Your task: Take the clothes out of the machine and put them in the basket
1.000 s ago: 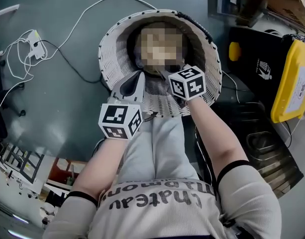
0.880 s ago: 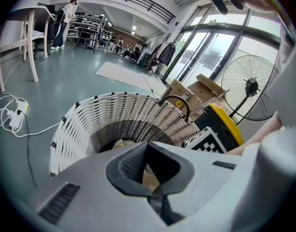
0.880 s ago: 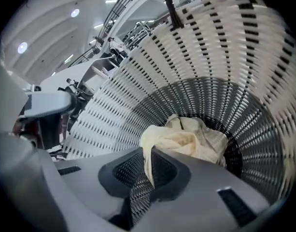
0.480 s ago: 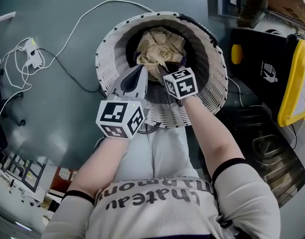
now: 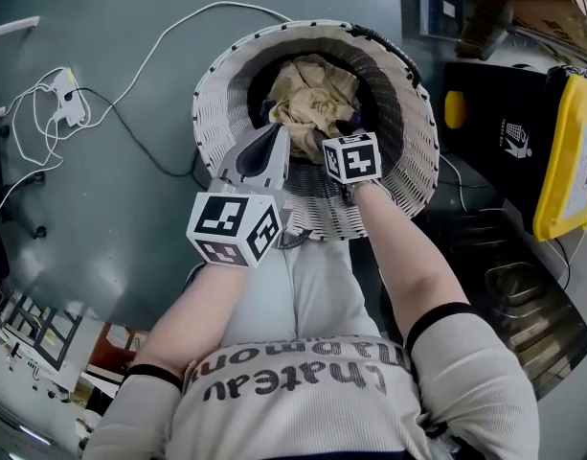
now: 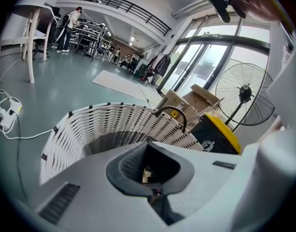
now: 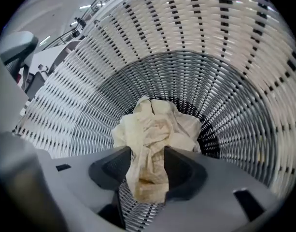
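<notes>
A white wicker basket [image 5: 216, 94] stands on the floor in front of me, and a crumpled cream cloth [image 5: 312, 99] lies in its bottom. My right gripper [image 5: 336, 134] points steeply down inside the basket [image 7: 225, 57]. Its jaws are opening. A strip of the cream cloth [image 7: 155, 127] hangs loosely between them at my right gripper [image 7: 148, 166]. My left gripper [image 5: 277, 130] hovers over the near rim with its jaws shut and nothing in them. In the left gripper view the gripper [image 6: 150, 146] looks across the basket [image 6: 99, 124]. No washing machine is in view.
A white cable with a power strip [image 5: 58, 94] trails over the floor to the left. A black bin with a yellow lid [image 5: 561, 151] stands to the right. Beyond the basket are cardboard boxes [image 6: 191, 98] and a standing fan [image 6: 244, 93].
My right gripper has sunk deeper into the basket with the cream cloth. My left gripper has stayed over the near rim.
</notes>
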Action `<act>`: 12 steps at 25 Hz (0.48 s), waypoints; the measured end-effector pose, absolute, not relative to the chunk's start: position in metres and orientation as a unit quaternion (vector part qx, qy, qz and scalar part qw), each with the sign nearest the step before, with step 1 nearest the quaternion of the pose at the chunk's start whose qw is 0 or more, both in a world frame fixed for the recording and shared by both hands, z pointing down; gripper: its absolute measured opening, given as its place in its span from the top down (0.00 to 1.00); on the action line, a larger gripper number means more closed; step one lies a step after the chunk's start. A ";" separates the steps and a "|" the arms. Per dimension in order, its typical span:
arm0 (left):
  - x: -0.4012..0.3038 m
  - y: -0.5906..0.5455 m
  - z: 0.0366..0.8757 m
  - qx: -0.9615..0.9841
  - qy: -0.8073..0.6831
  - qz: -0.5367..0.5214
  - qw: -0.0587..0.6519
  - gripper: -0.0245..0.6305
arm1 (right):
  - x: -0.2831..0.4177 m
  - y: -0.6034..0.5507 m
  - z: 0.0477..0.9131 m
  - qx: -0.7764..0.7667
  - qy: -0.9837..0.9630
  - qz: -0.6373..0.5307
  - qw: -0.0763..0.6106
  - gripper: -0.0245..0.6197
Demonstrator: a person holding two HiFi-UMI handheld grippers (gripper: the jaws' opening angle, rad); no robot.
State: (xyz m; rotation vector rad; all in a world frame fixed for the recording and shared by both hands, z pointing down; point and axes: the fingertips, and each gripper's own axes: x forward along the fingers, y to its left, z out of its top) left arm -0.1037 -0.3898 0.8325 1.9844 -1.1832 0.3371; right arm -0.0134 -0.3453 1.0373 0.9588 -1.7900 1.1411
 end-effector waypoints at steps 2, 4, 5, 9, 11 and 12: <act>-0.107 -0.384 0.821 0.776 -0.471 0.133 0.396 0.95 | -0.011 -0.338 1.024 0.382 -0.697 0.456 0.402 0.61; -0.111 -0.376 0.806 0.768 -0.479 0.134 0.403 0.95 | -0.008 -0.331 1.002 0.387 -0.691 0.461 0.399 0.61; -0.112 -0.372 0.798 0.764 -0.482 0.135 0.406 0.95 | -0.007 -0.328 0.989 0.390 -0.690 0.466 0.394 0.61; -0.109 -0.355 0.759 0.755 -0.492 0.137 0.411 0.95 | -0.001 -0.315 0.932 0.397 -0.690 0.481 0.367 0.61; -0.104 -0.352 0.734 0.754 -0.497 0.131 0.408 0.95 | 0.002 -0.310 0.900 0.397 -0.694 0.485 0.355 0.61; -0.101 -0.353 0.719 0.755 -0.499 0.127 0.405 0.95 | 0.003 -0.309 0.882 0.396 -0.699 0.484 0.348 0.61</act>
